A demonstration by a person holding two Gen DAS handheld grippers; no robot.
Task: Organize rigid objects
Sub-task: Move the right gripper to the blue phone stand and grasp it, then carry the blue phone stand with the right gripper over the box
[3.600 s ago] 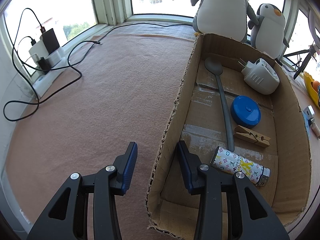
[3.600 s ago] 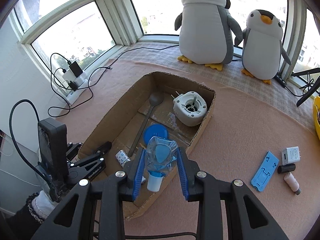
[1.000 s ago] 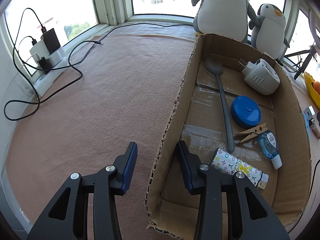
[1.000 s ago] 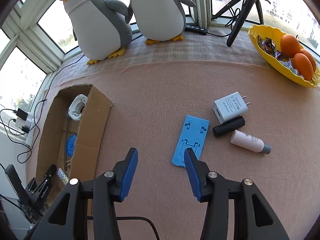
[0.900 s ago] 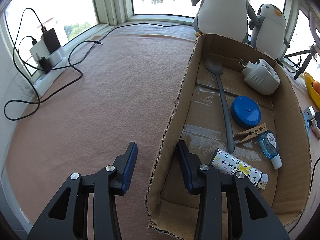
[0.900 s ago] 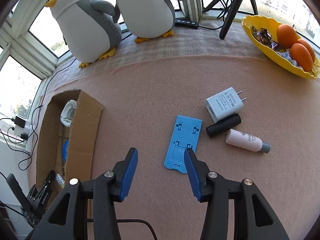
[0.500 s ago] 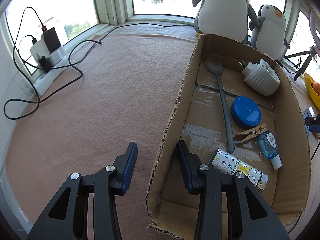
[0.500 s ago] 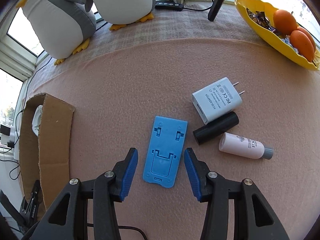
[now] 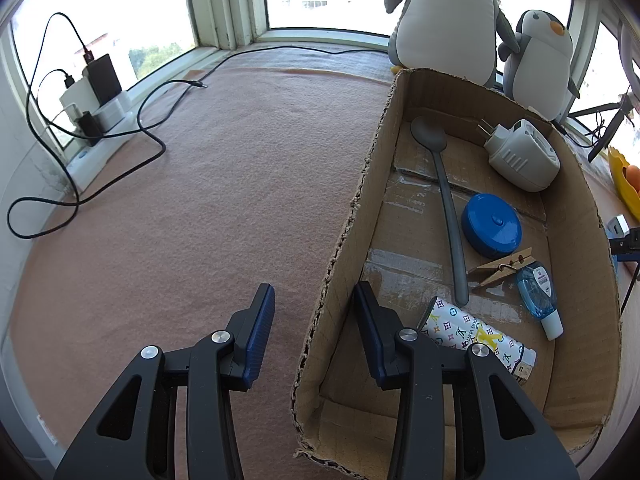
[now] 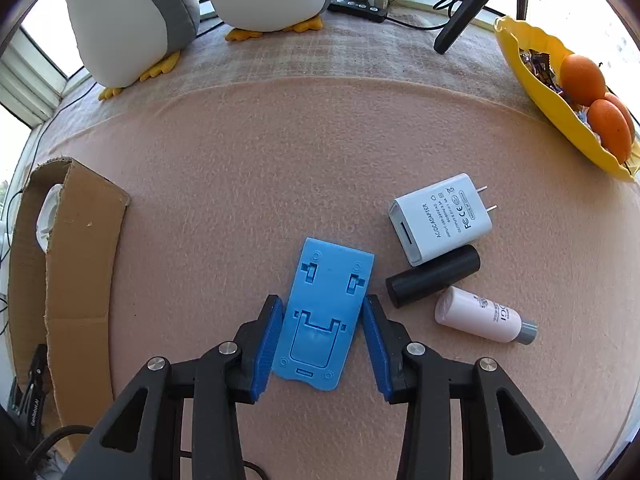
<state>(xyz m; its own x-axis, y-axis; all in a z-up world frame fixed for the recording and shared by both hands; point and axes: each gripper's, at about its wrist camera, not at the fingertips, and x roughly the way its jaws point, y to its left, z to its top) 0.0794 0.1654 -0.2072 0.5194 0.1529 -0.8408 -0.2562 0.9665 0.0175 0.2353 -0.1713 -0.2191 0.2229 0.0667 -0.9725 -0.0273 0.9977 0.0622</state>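
Note:
A blue plastic phone stand (image 10: 326, 300) lies flat on the pink cloth. My right gripper (image 10: 322, 336) points down over it, its jaws closing with the stand's near half between them; a thin gap still shows at the right pad. A white charger (image 10: 440, 218), a black cylinder (image 10: 434, 276) and a pink bottle (image 10: 480, 316) lie just right of it. My left gripper (image 9: 314, 320) stands open astride the cardboard box's left wall (image 9: 340, 248). Inside the box are a grey spoon (image 9: 448, 208), a blue lid (image 9: 491, 226), a clothespin (image 9: 502, 268), a white plug (image 9: 520, 156), a small blue bottle (image 9: 538, 296) and a patterned tube (image 9: 476, 338).
Two plush penguins (image 10: 132, 20) stand at the window, with a black tripod (image 10: 468, 4) beside them. A yellow dish (image 10: 540, 92) holding oranges sits at the far right. Cables and a power strip (image 9: 100, 116) lie left of the box (image 10: 80, 260).
My right gripper came down and forward onto the blue stand, and its jaws narrowed around it. The left gripper and the box contents stayed put.

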